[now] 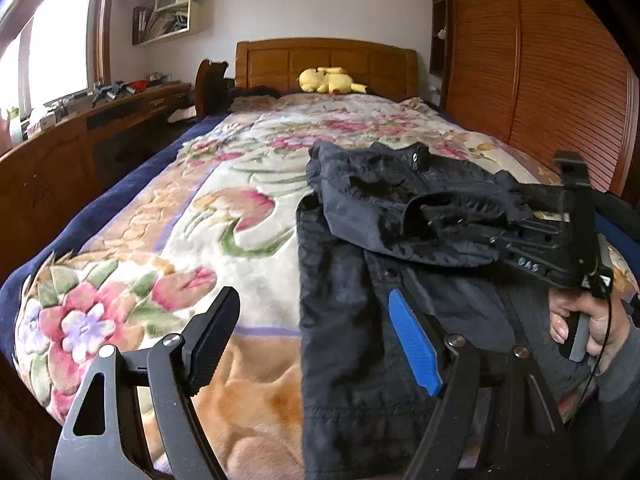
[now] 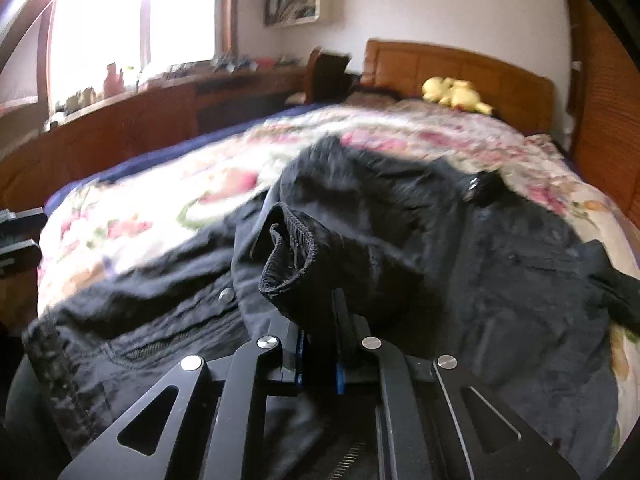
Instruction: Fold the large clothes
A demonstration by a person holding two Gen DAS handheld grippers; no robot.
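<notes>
Bed (image 1: 168, 184) under floral blanket, serving as folding surface. Black jacket (image 1: 360, 320) spread on right half, sleeve carried across body, probably mid-fold. Right tongs (image 2: 318, 320) clamped on sleeve cuff (image 2: 288, 256). Left tongs (image 1: 316, 340) wide, empty, straddling jacket edge. No legible writing.

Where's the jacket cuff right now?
In the right wrist view the ribbed cuff sits centre frame, just above the right claw, which is shut on the sleeve, over the black jacket.
</notes>
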